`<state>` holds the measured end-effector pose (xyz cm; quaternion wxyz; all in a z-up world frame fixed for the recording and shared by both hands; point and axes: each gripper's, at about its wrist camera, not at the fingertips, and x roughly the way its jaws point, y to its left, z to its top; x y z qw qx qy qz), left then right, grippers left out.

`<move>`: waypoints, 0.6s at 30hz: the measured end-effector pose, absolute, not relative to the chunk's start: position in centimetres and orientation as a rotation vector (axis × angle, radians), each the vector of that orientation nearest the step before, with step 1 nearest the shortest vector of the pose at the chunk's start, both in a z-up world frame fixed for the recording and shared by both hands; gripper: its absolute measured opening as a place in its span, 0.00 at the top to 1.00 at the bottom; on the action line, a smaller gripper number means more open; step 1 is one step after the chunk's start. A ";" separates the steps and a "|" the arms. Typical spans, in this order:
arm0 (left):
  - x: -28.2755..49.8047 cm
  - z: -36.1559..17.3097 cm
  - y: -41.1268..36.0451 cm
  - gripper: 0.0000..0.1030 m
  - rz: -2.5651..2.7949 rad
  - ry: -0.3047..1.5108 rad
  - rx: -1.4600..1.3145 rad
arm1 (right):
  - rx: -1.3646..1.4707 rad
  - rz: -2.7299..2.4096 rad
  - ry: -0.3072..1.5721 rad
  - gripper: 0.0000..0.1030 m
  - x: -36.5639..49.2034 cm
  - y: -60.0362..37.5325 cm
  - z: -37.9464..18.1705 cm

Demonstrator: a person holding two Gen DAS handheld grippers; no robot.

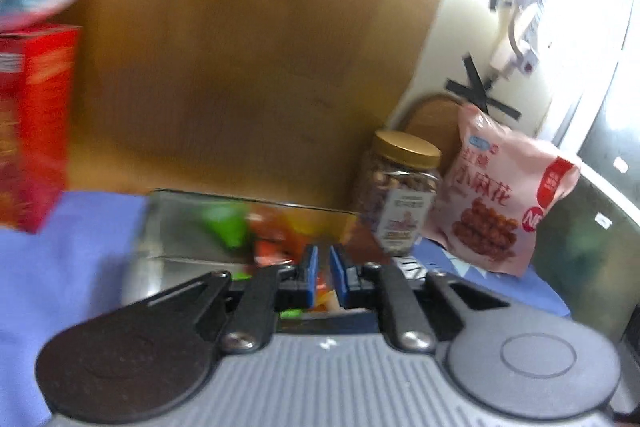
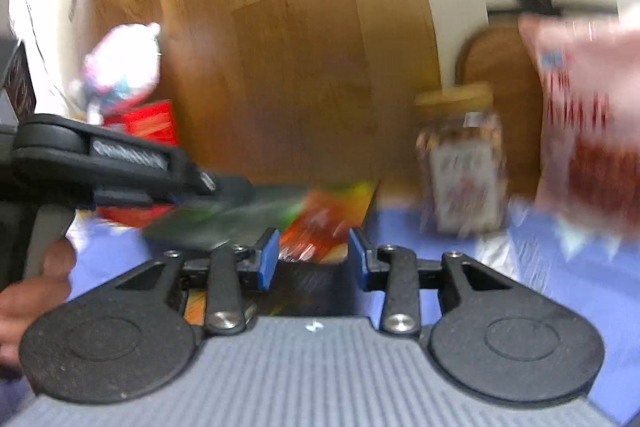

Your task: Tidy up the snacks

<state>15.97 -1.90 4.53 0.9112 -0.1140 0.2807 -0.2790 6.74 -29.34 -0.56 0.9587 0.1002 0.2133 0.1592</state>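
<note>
Standing against the wooden panel (image 1: 240, 67), a gold-lidded clear nut jar (image 1: 398, 191) and pink snack pouch (image 1: 504, 195) were seen near the blue cloth's (image 1: 68, 259) right edge. Bright snack packets (image 1: 276, 239) filled a clear tray (image 1: 188, 223). The left gripper (image 1: 323, 267) was nearly closed, holding nothing; the right gripper (image 2: 313, 257) was parted.
</note>
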 end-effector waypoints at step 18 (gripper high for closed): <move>10.6 -0.3 -1.5 0.85 -0.632 0.751 -0.301 | 0.535 0.386 0.606 0.80 1.0 -30.3 -2.8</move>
